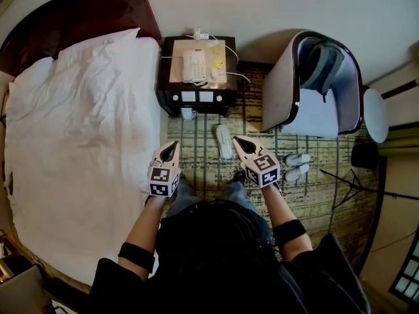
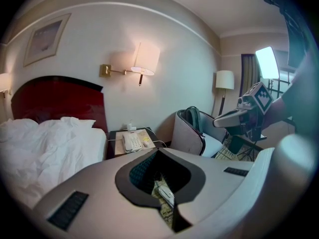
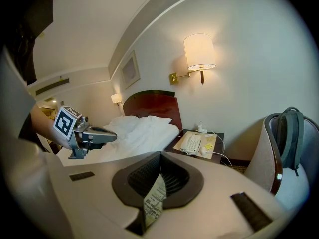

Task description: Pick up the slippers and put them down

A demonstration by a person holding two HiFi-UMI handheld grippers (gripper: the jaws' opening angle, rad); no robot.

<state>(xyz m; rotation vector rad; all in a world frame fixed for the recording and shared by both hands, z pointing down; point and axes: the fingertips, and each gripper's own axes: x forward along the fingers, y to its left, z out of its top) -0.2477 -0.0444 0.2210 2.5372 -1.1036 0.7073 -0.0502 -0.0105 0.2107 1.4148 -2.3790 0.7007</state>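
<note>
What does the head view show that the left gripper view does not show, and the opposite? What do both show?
Only the head view: the pair of slippers on the carpet beside the armchair.
Only the left gripper view: the lit wall lamp, the framed picture and the floor lamp.
Both: the bed, the telephone, the backpack in the armchair, and the right gripper, which is shut.

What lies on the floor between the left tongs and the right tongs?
In the head view, one white slipper lies on the patterned carpet between the left tongs and right tongs, nearer the right.
</note>
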